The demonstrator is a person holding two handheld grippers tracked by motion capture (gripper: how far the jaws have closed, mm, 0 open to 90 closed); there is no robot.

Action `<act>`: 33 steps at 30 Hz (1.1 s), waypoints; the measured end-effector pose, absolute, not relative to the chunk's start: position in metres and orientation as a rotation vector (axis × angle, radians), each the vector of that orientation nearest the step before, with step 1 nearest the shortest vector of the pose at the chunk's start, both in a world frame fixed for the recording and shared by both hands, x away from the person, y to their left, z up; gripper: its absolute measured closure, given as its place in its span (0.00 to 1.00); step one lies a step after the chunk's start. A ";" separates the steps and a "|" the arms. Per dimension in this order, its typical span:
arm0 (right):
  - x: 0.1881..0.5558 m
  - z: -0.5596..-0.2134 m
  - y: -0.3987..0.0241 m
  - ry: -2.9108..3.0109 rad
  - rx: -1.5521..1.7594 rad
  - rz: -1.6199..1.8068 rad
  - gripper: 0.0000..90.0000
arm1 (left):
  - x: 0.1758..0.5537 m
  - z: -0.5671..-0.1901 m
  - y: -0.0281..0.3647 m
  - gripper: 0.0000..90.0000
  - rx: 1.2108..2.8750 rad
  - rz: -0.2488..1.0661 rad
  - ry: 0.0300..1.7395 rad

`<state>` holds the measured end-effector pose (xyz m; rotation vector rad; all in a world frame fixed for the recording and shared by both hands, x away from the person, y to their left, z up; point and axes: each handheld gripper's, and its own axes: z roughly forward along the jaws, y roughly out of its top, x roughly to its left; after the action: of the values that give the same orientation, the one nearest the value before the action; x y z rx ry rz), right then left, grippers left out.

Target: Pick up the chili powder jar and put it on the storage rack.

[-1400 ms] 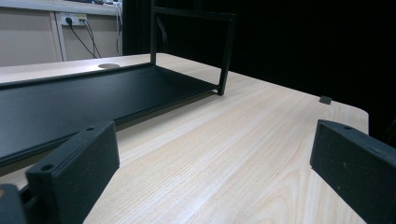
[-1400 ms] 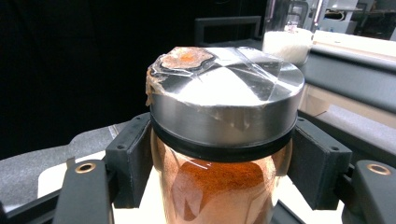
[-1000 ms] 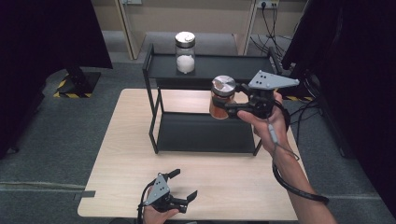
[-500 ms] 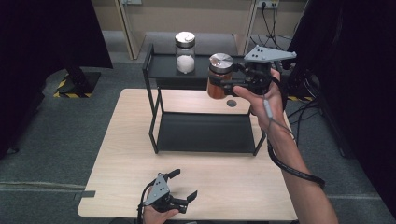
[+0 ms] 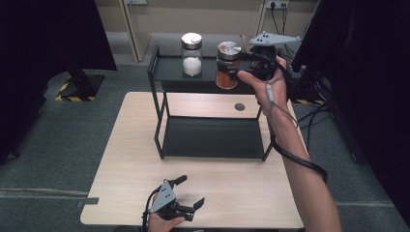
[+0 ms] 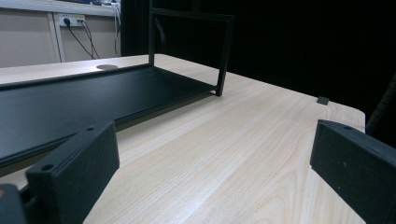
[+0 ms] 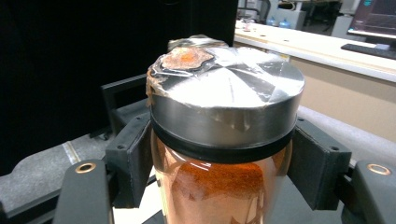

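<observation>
step: shelving jar (image 5: 227, 65) | right gripper (image 5: 235, 69) clamps jar | left gripper (image 5: 189, 194) spread, empty | next: lower onto rack (image 5: 164, 72), 3 o'clock of white jar (image 5: 192, 54)

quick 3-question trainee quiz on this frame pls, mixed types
1. True or false: the right claw is shut on the orange-powder jar.
2. What stands on the top shelf of the rack? A) white-powder jar B) a mug C) a bowl
3. Are the left claw jaws open or shut?

Key: 1 true; 2 A; 3 open, nothing between them.
</observation>
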<state>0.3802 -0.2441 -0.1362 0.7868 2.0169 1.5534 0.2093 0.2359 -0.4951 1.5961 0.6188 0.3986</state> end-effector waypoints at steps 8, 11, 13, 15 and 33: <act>0.395 -0.132 -0.233 1.987 0.844 1.513 0.34 | 0.209 -0.495 0.236 0.01 1.599 0.401 0.607; 0.400 -0.132 -0.229 1.977 0.863 1.504 0.34 | 0.209 -0.495 0.236 0.01 1.598 0.398 0.608; 0.403 -0.133 -0.228 1.971 0.874 1.499 0.34 | 0.208 -0.495 0.236 0.01 1.599 0.401 0.605; 0.407 -0.134 -0.225 1.964 0.892 1.487 0.34 | 0.208 -0.495 0.236 0.01 1.599 0.399 0.604; 0.424 -0.144 -0.216 1.947 0.934 1.450 0.34 | 0.208 -0.495 0.236 0.01 1.599 0.393 0.604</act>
<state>0.4243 -0.2162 -0.1444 0.9344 1.9475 1.4505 0.2084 0.2360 -0.4948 1.5988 0.6039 0.3932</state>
